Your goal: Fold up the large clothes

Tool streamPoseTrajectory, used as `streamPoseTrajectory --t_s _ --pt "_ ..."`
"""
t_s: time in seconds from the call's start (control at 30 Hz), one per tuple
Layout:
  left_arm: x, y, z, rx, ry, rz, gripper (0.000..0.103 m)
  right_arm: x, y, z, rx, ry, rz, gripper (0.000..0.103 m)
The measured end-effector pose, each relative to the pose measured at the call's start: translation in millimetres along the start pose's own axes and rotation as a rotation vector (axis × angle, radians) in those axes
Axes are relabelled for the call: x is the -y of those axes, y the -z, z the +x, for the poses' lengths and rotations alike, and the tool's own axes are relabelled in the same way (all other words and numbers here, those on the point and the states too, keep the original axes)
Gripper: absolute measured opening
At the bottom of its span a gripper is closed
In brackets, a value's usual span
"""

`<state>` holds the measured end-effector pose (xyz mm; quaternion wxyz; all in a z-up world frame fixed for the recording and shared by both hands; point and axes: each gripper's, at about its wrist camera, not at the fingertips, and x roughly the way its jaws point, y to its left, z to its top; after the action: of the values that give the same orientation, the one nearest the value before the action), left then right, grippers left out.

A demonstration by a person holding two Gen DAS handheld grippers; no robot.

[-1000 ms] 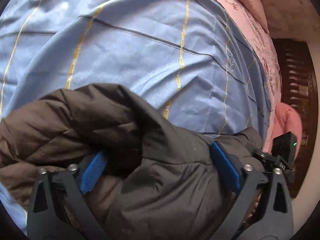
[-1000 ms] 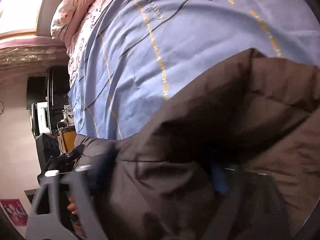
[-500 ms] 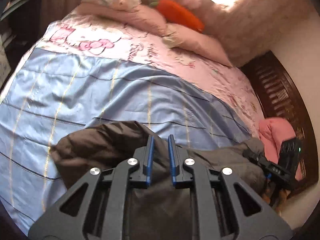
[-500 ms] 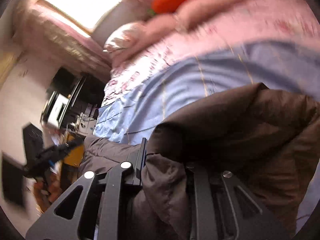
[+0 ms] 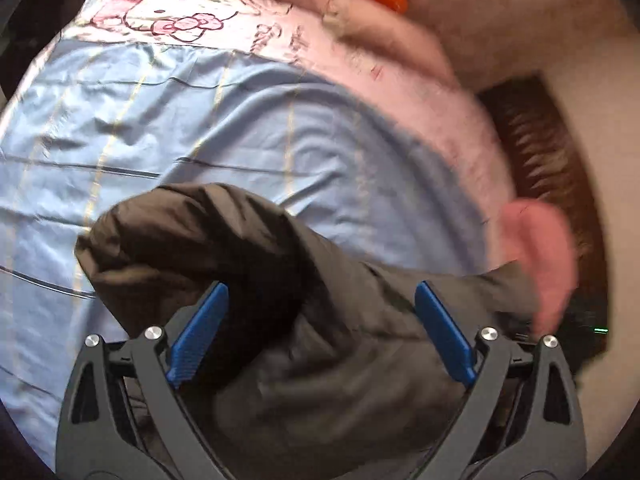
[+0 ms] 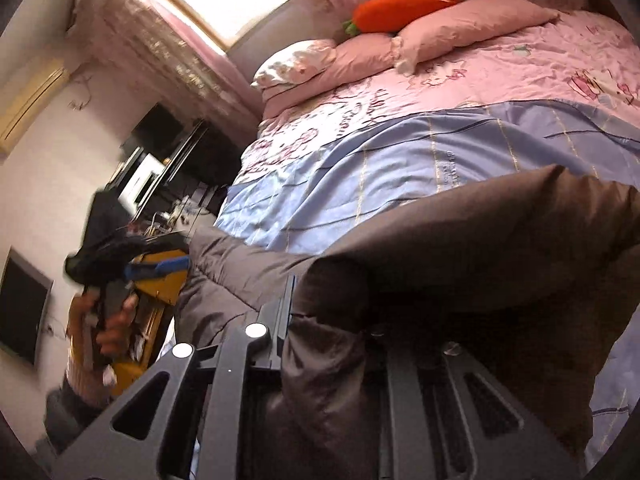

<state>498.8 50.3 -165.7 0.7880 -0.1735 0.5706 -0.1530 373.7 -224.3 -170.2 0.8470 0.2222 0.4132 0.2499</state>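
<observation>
A dark brown padded jacket (image 5: 256, 280) lies bunched on the blue striped bed cover (image 5: 200, 128). My left gripper (image 5: 320, 336) is open, its blue pads spread wide over the jacket's folds without pinching them. It also shows in the right wrist view (image 6: 160, 268), held by a hand at the bed's left side. My right gripper (image 6: 332, 320) is shut on the jacket (image 6: 480, 248); a fold of fabric runs between its jaws and hides the right finger.
Pink pillows (image 6: 460, 28) and an orange carrot plush (image 6: 404, 0) lie at the head of the bed. A pink cushion (image 5: 536, 248) and dark wooden furniture (image 5: 552, 160) stand to the right. Shelves and a yellow stand (image 6: 160, 296) are on the left.
My left gripper was open, shut on a jacket fold half a second ago, and has now opened wide again. My right gripper closed on the jacket and stays shut. Both cameras tilted up towards the bed's head.
</observation>
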Motion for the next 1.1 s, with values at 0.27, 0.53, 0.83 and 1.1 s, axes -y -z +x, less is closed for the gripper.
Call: streamPoseTrajectory --t_s 0.27,0.53,0.83,1.1 --pt "10 18 13 0.001 0.074 -0.014 0.013 1 -5 -5 0.016 0.072 -0.019 0.016" --pt "15 99 -37 0.074 0.152 0.066 0.014 -26 56 -50 0.031 0.029 -0.196 0.017" --pt "6 221 -41 -0.008 0.158 0.093 0.017 -19 168 -80 -0.09 0.016 -0.152 0.017" --pt "-20 309 10 -0.218 0.147 0.003 0.02 15 267 -65 -0.252 0.064 0.106 0.02"
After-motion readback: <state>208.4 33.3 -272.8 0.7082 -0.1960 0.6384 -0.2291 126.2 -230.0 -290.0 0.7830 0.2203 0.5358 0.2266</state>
